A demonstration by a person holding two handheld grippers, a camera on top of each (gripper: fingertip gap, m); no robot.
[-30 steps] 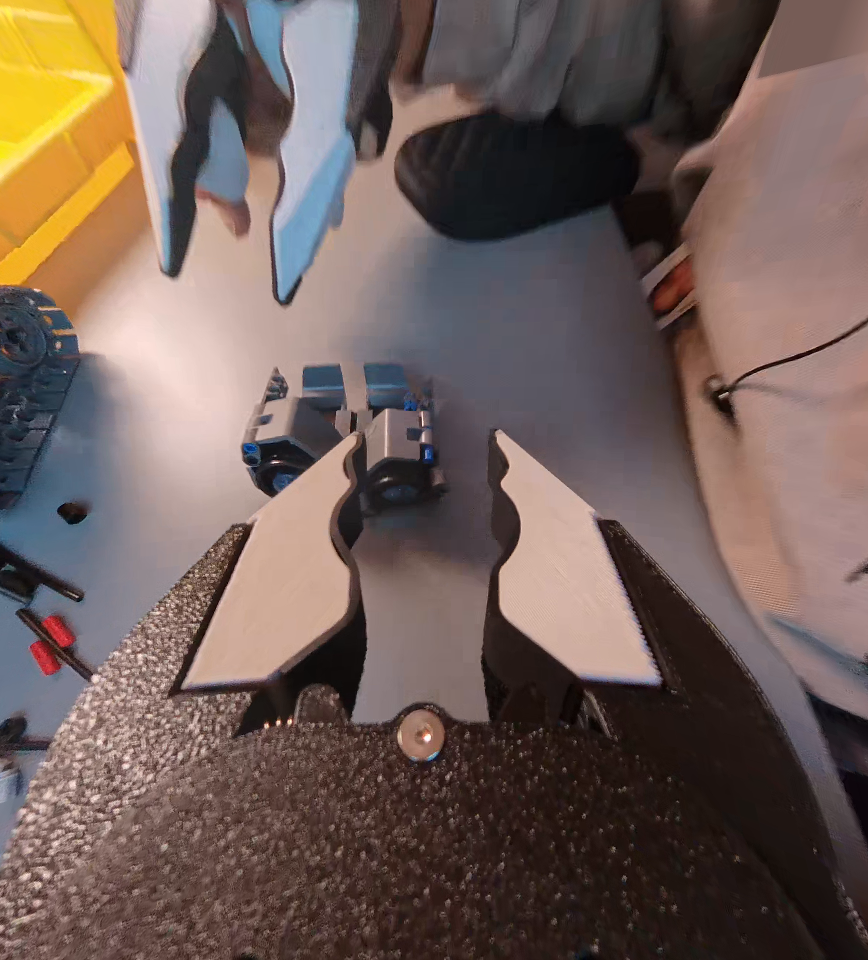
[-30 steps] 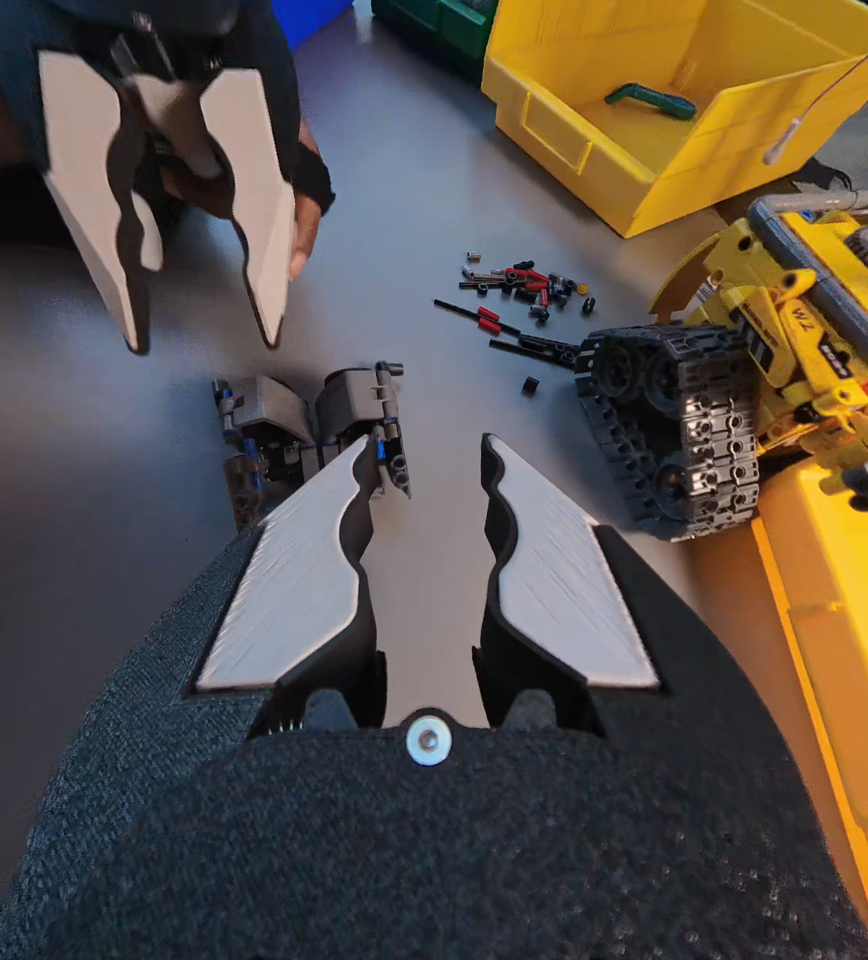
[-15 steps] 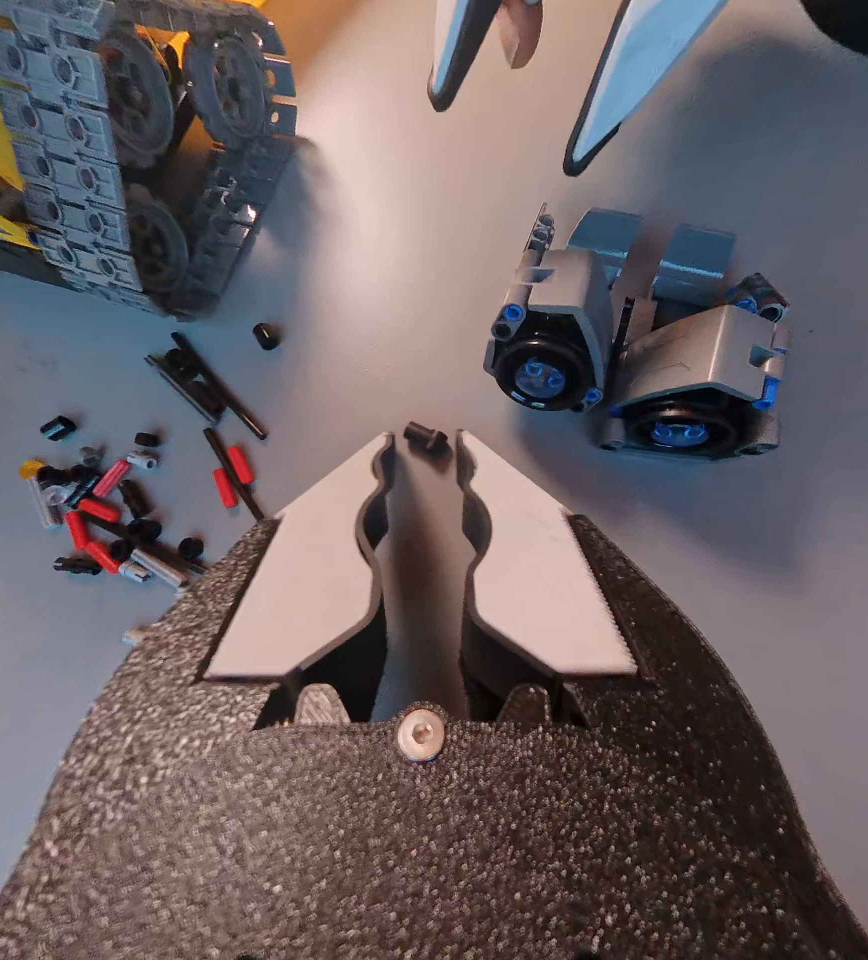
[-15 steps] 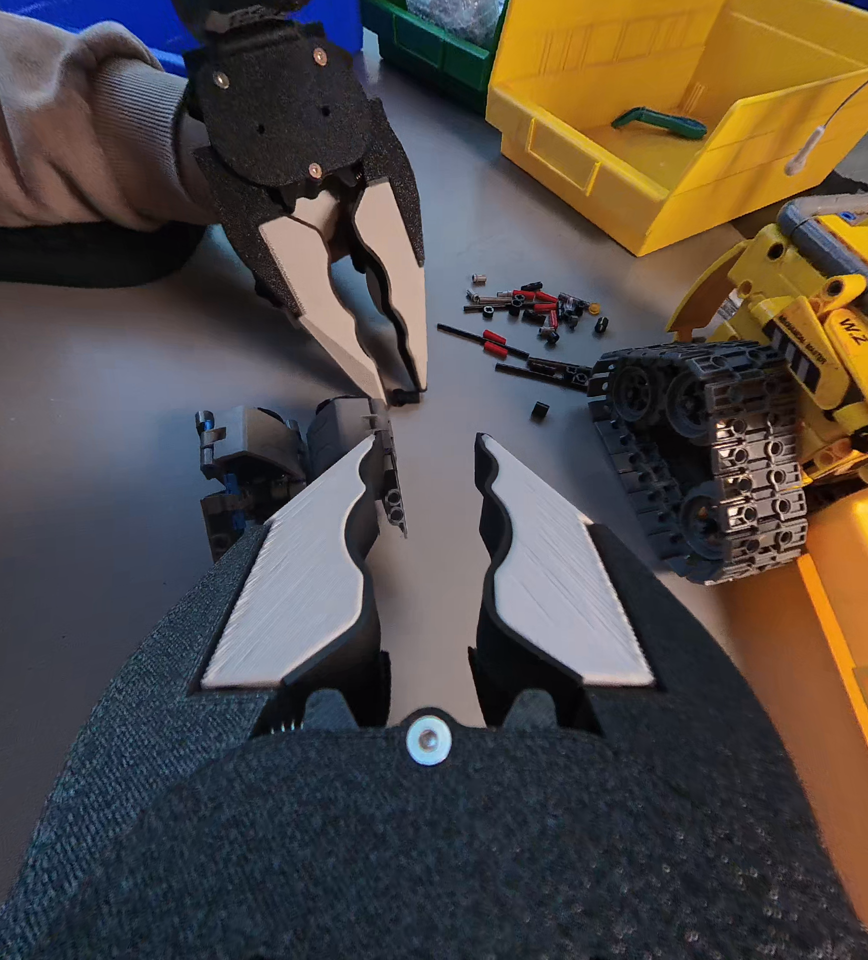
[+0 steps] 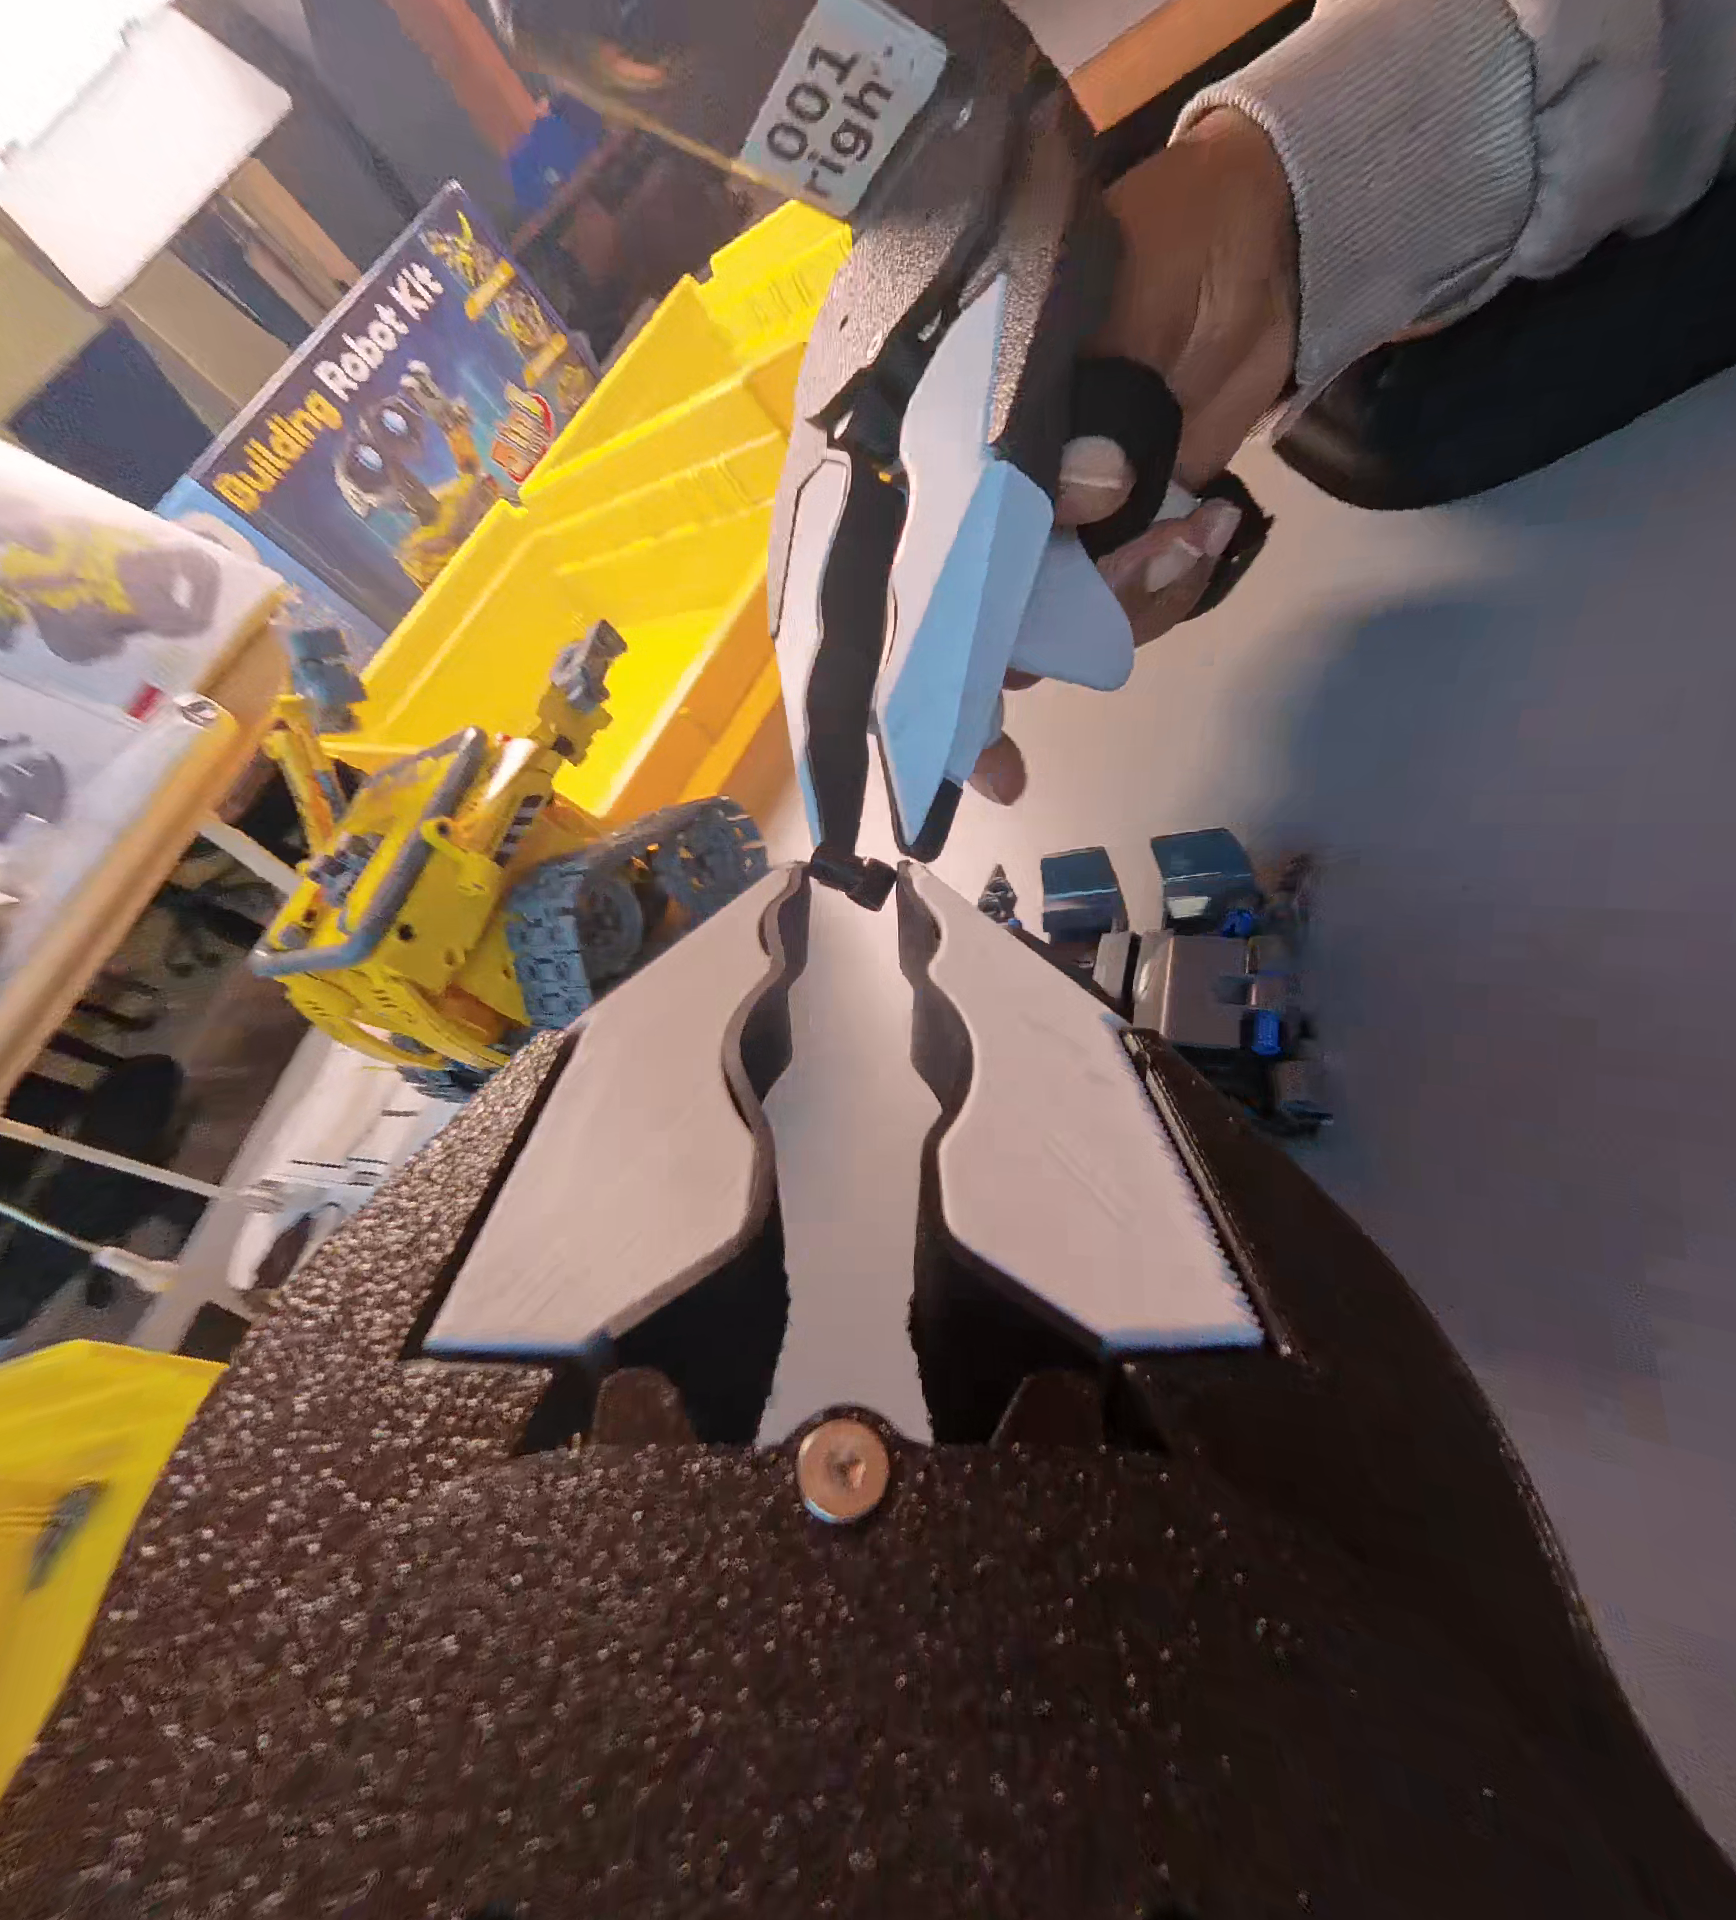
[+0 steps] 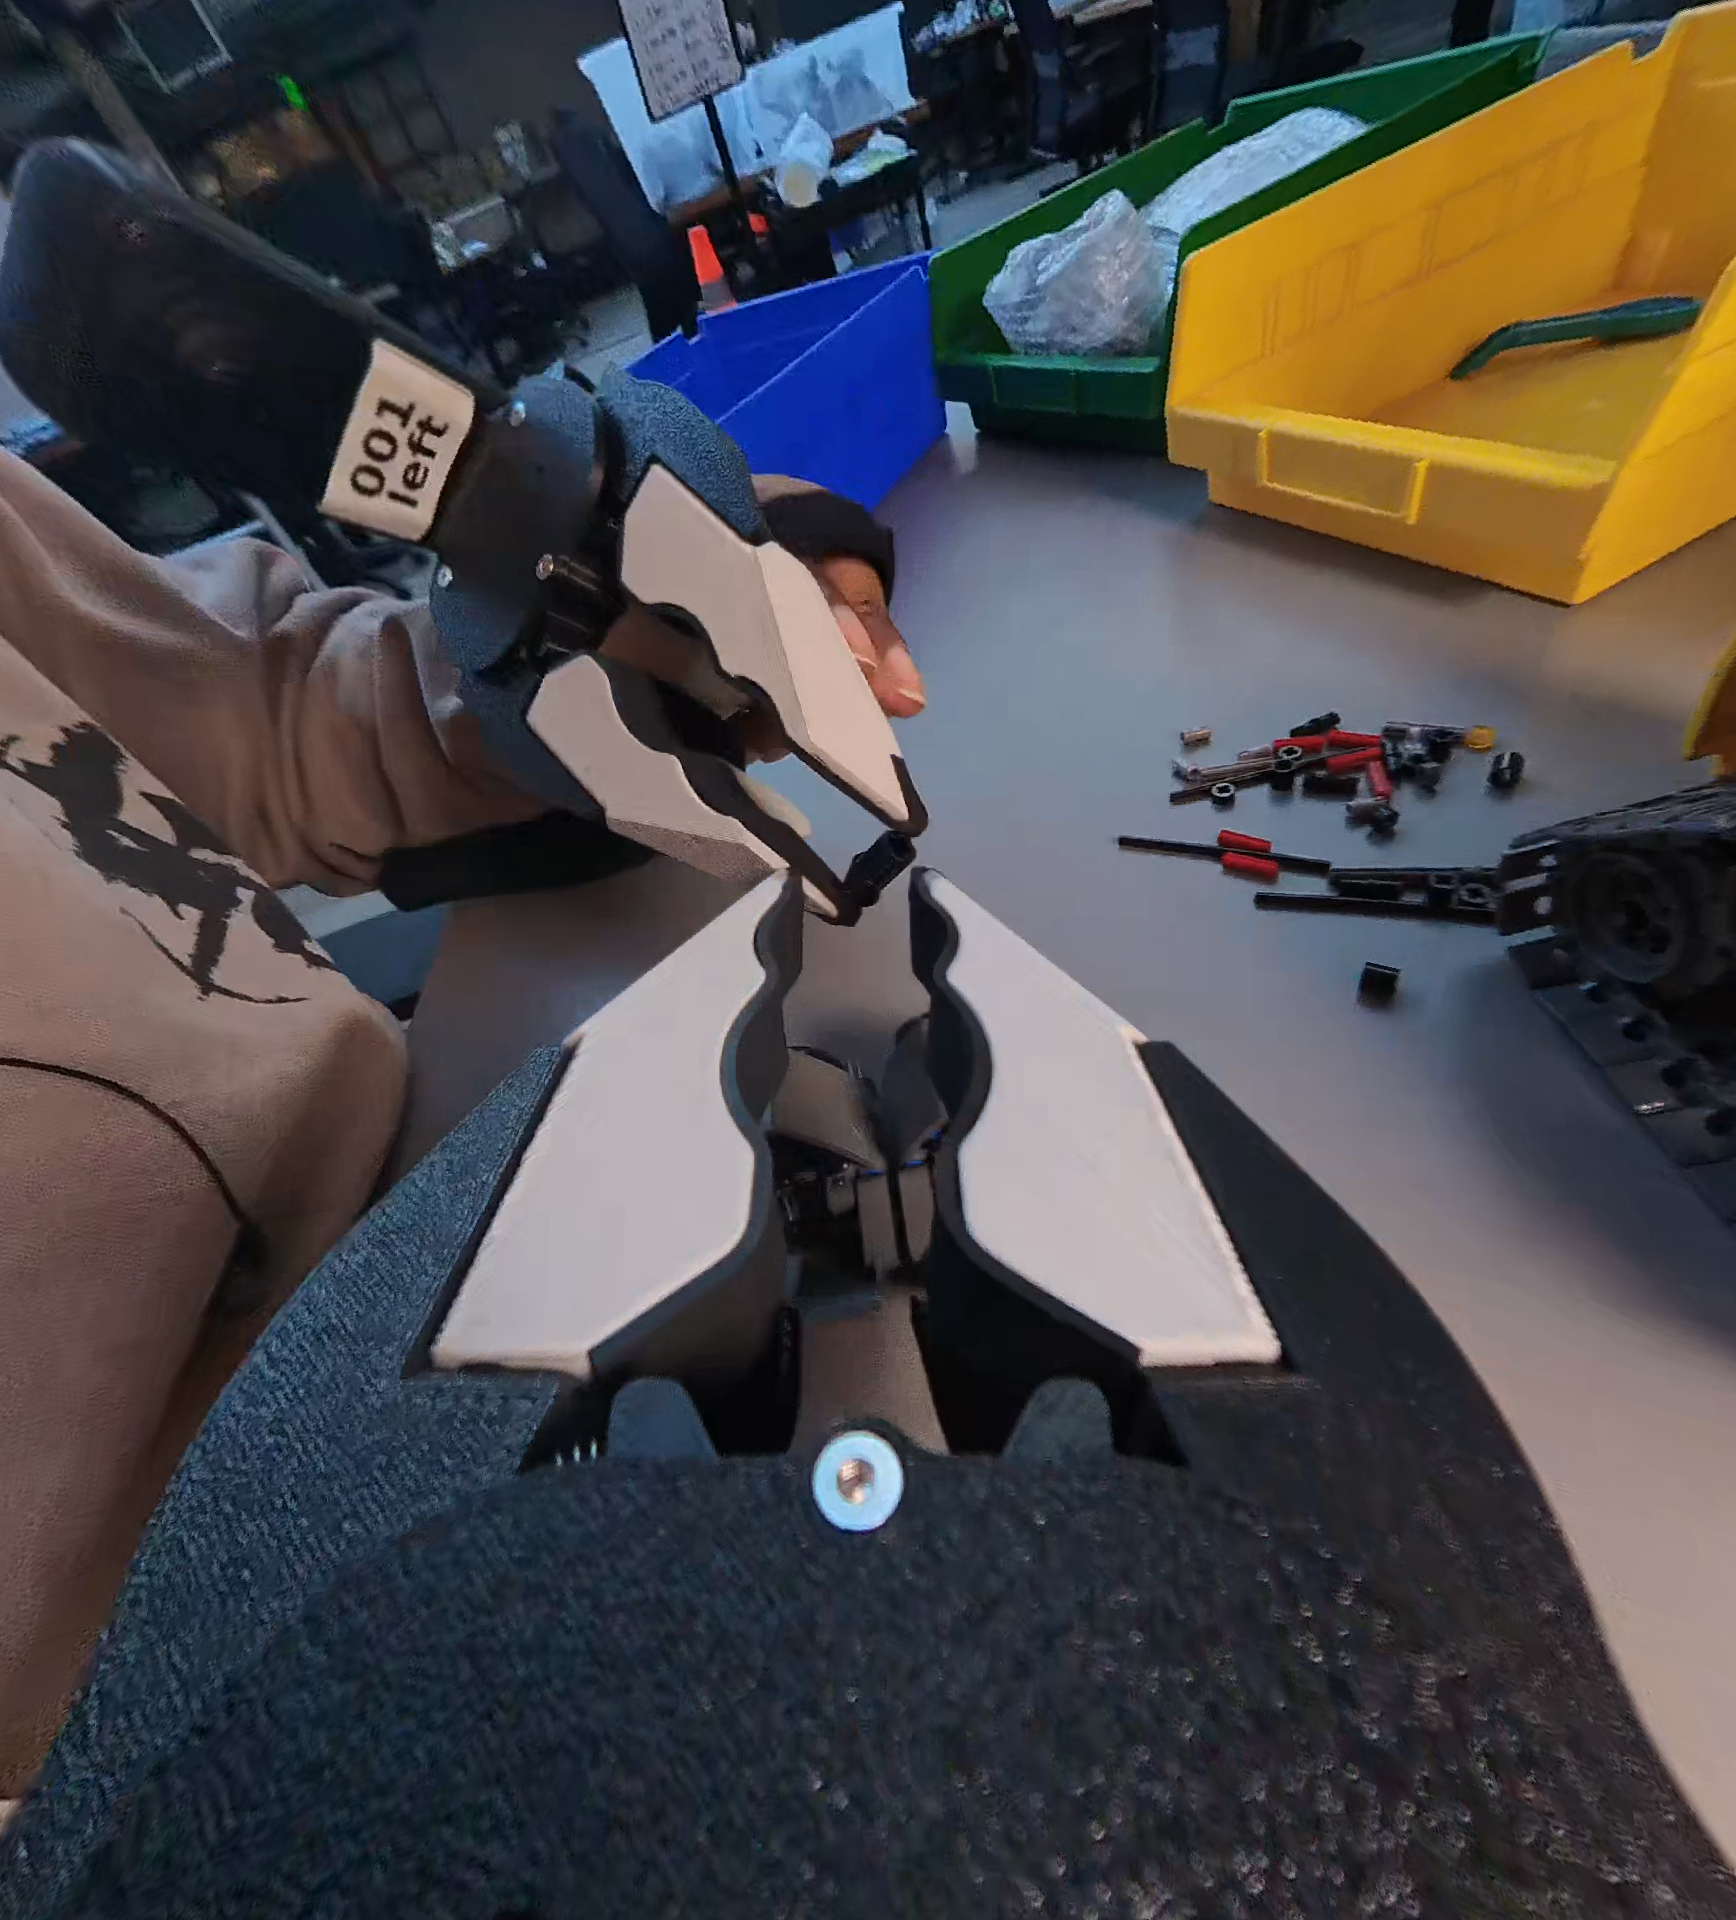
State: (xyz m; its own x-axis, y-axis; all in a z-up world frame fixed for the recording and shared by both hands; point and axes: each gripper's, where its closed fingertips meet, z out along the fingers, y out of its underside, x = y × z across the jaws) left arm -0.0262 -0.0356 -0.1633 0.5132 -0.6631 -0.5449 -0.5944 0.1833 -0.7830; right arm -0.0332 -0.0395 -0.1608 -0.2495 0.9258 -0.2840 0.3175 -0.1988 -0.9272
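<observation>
Black connector pin (image 5: pixel 853 884) pinched in left claw (image 5: pixel 851 883) tips.

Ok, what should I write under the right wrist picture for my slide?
The left gripper pinches a small black peg above the grey table, right in front of the open right gripper.

- Left gripper (image 5: pixel 851 881): black speckled housing, two pale grey wavy-edged fingers (image 5: pixel 635 1122) with black rims, a silver screw (image 5: pixel 846 1476) at the base and a toothed edge beside one finger.
- Right gripper (image 6: pixel 851 883): a matching black textured body, white fingers (image 6: pixel 1072 1132) and a silver screw (image 6: pixel 856 1480).
- Each gripper carries a white label (image 6: pixel 398 457).
- The person wears a beige sweatshirt (image 6: pixel 64 935) with a black print, ribbed cuffs (image 5: pixel 1363 208) and black fingerless gloves (image 5: pixel 1129 436).
</observation>
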